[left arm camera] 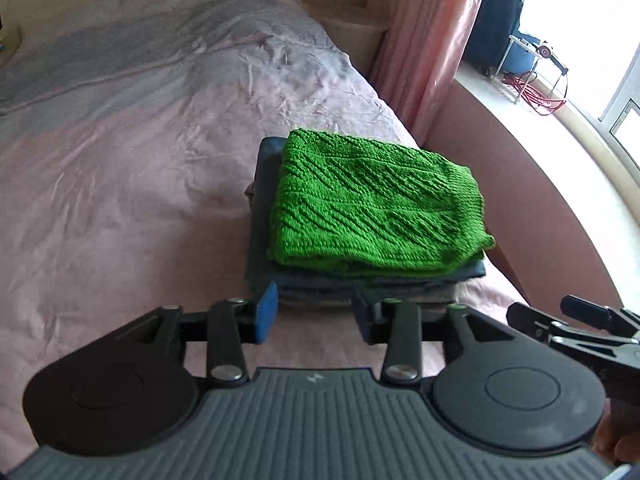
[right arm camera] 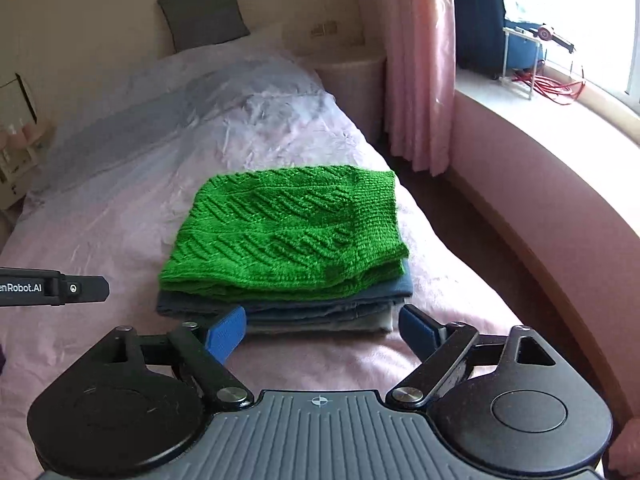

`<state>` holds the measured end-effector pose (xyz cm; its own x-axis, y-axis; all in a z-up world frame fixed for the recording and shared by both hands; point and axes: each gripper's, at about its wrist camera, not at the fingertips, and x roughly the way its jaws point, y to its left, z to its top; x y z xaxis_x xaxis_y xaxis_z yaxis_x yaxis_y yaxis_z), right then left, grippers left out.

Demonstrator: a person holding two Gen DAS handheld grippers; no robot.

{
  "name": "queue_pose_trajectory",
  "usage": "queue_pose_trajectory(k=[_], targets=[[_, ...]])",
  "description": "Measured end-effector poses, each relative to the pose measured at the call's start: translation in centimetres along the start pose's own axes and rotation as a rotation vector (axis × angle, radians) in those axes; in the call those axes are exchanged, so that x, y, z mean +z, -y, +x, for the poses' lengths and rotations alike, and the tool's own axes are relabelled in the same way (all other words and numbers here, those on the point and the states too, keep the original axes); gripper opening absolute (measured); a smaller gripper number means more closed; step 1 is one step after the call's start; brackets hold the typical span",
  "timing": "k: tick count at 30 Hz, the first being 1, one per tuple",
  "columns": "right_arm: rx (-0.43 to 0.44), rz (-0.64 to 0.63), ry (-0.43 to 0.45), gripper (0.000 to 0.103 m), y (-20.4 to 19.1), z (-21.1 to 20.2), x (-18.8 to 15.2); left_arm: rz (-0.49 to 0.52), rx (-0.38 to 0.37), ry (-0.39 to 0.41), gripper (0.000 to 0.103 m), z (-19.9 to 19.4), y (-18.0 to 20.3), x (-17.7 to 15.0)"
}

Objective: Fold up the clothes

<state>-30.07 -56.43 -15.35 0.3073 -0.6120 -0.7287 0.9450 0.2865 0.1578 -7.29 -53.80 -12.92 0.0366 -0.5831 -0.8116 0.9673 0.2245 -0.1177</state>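
A folded green knitted sweater (left arm camera: 372,204) (right arm camera: 288,232) lies on top of a stack of folded blue clothes (left arm camera: 348,284) (right arm camera: 304,312) on a pink bed (left arm camera: 120,208) (right arm camera: 100,232), near its right edge. My left gripper (left arm camera: 314,316) is open just in front of the stack, with nothing between its blue pads. My right gripper (right arm camera: 322,330) is also open, wider, just short of the stack's near edge, holding nothing. Part of the right gripper shows at the right edge of the left wrist view, and the left one at the left edge of the right wrist view.
A grey pillow (right arm camera: 204,12) leans at the head of the bed. A pink curtain (left arm camera: 432,40) (right arm camera: 420,64) hangs right of the bed, beside a curved pink window ledge (right arm camera: 560,184). A white bedside unit (right arm camera: 352,72) stands at the far right corner.
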Motion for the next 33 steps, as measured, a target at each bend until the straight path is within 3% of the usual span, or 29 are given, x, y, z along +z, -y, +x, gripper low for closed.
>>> queue_pose_trajectory(k=[15,21,33], targets=[[0.003,0.049,0.051,0.098,-2.2,-8.8,-0.9,0.087,0.092,0.018,0.06,-9.2,2.4,-2.9],[-0.001,0.051,0.042,0.102,-3.1,-10.8,-1.1,0.089,0.115,0.006,0.066,-10.6,1.9,-3.9],[-0.015,0.03,-0.022,0.102,-4.3,-10.7,-1.4,0.111,0.119,0.014,0.076,-11.0,2.0,-5.1]])
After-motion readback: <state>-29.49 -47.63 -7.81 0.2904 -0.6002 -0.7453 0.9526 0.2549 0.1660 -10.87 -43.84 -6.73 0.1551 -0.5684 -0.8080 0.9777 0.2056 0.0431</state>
